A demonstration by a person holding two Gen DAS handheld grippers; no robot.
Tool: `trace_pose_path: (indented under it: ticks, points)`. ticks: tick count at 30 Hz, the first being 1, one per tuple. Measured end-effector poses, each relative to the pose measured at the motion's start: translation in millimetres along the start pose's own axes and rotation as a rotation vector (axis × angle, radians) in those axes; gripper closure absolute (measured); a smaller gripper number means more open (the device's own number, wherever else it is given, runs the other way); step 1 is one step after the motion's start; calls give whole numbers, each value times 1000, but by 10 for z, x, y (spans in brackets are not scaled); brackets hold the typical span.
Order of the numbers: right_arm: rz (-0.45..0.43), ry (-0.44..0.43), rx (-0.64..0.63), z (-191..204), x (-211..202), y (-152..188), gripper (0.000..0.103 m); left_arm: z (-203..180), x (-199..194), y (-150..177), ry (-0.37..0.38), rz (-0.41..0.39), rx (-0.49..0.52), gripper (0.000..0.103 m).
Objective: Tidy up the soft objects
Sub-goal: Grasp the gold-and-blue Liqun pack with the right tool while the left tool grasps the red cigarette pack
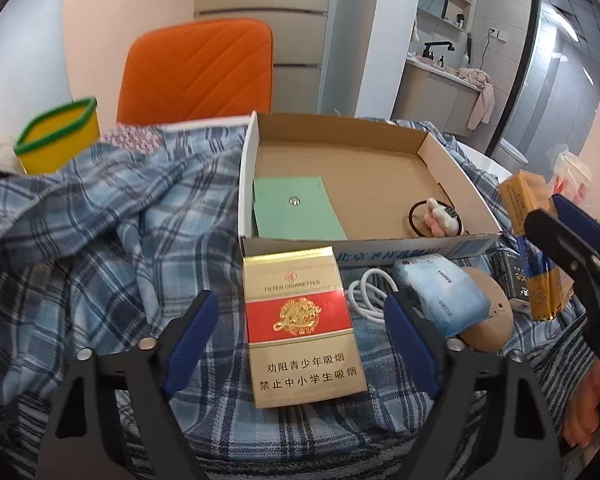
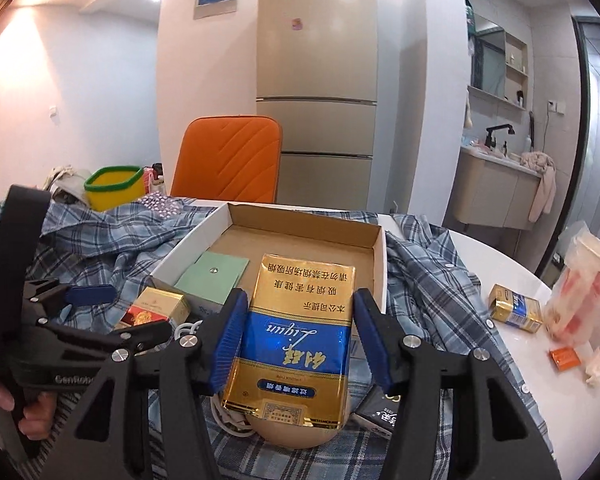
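Observation:
My left gripper [image 1: 300, 320] is open around a red and gold cigarette pack [image 1: 302, 328] that lies on the blue plaid shirt [image 1: 100, 248]; its pads stand apart from the pack's sides. My right gripper [image 2: 298, 340] is shut on a gold and blue cigarette pack [image 2: 292, 348] and holds it above a tan rounded object [image 2: 296, 436], in front of the open cardboard box [image 2: 376, 256]. The held pack also shows at the right of the left wrist view [image 1: 534, 240]. The box [image 1: 452, 168] holds a green pouch [image 1: 296, 208] and a hair tie with a white plush charm [image 1: 436, 216].
A tissue pack [image 1: 440, 296], a white cable [image 1: 364, 292] and the tan object [image 1: 488, 312] lie in front of the box. A yellow bin with a green rim [image 1: 56, 136] and an orange chair [image 1: 196, 72] stand behind. Another gold pack [image 2: 516, 308], a plastic bag [image 2: 580, 284] and a black pack [image 2: 380, 420] lie right.

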State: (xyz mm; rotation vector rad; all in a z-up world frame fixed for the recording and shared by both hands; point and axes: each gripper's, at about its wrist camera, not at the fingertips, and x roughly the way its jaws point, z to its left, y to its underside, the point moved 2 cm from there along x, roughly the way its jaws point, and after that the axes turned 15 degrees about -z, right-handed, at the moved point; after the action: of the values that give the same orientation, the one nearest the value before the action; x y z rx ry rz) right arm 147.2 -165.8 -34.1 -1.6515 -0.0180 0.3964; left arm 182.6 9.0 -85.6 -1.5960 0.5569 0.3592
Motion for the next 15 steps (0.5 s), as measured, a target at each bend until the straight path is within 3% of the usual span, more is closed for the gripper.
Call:
trace_pose_path:
  ticks: [4,9,15]
  points:
    - [2,3,9,-31,1,13,46,0,49,4,-5,31,-2,24]
    - [2,2,9,-41,0,15,46,21,125,31,-8,74,-6,46]
    - [0,2,8,-43,6,22,46,12,56,27,-12,47,-6,48]
